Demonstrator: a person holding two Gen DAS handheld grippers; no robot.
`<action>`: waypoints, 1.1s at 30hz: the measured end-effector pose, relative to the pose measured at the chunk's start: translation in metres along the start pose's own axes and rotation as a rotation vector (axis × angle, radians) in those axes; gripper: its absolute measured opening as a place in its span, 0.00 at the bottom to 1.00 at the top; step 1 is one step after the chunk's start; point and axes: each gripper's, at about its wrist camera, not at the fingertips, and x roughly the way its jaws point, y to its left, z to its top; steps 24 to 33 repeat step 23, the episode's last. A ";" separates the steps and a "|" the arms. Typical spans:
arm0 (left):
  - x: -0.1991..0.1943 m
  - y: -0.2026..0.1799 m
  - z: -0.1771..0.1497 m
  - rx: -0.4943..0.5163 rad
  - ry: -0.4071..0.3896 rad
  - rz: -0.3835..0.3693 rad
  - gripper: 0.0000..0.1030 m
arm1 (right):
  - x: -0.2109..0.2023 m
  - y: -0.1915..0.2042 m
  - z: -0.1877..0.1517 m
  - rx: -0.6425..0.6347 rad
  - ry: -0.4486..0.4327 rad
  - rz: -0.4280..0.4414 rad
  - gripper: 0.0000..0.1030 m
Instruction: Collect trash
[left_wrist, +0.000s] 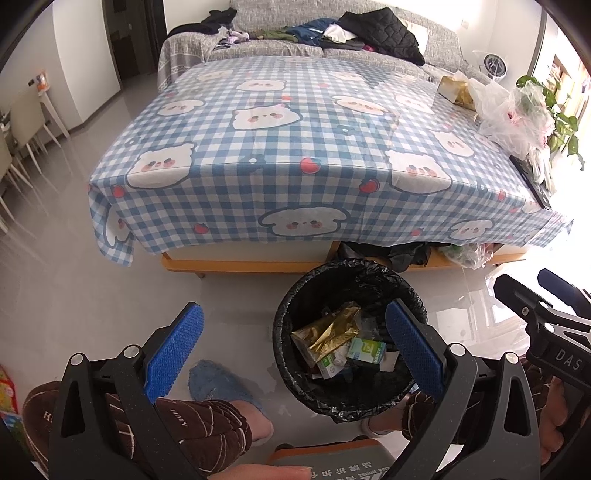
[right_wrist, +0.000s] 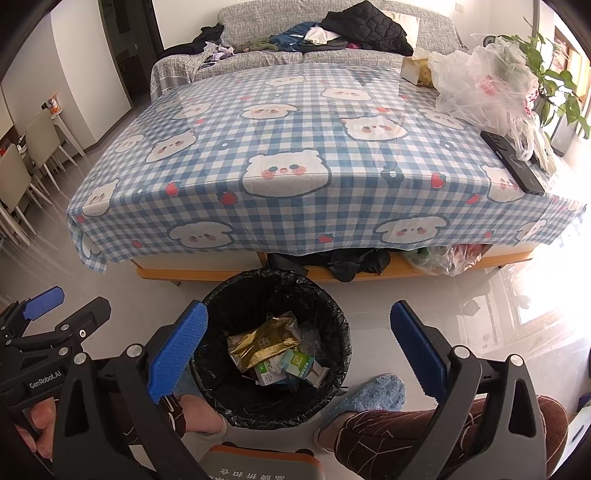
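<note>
We hold the left gripper (left_wrist: 293, 347) and right gripper (right_wrist: 299, 347), jaws spread and empty, above the black-lined bin (right_wrist: 275, 291) holding wrappers and cartons (right_wrist: 273, 350); a careless reach might tip it, spilling them.

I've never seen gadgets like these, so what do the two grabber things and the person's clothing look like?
Each hand-held gripper, left and right, is a black frame of triangular cut-out arms with silver rivets, ending in two flat blue textured pads. White lettering marks the bodies, "GenRobot.AI" among it. The person wears brown trousers with thin pale lines and fluffy blue slippers.
</note>
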 end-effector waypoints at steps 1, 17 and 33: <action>0.000 0.000 0.000 0.000 0.000 -0.001 0.94 | 0.000 0.001 0.000 0.001 0.000 0.000 0.93; -0.001 -0.001 0.000 0.003 -0.002 -0.016 0.94 | 0.000 0.003 -0.001 -0.001 0.001 0.001 0.93; 0.000 -0.001 0.000 0.001 -0.001 -0.015 0.94 | 0.000 0.002 -0.001 0.001 0.001 0.002 0.93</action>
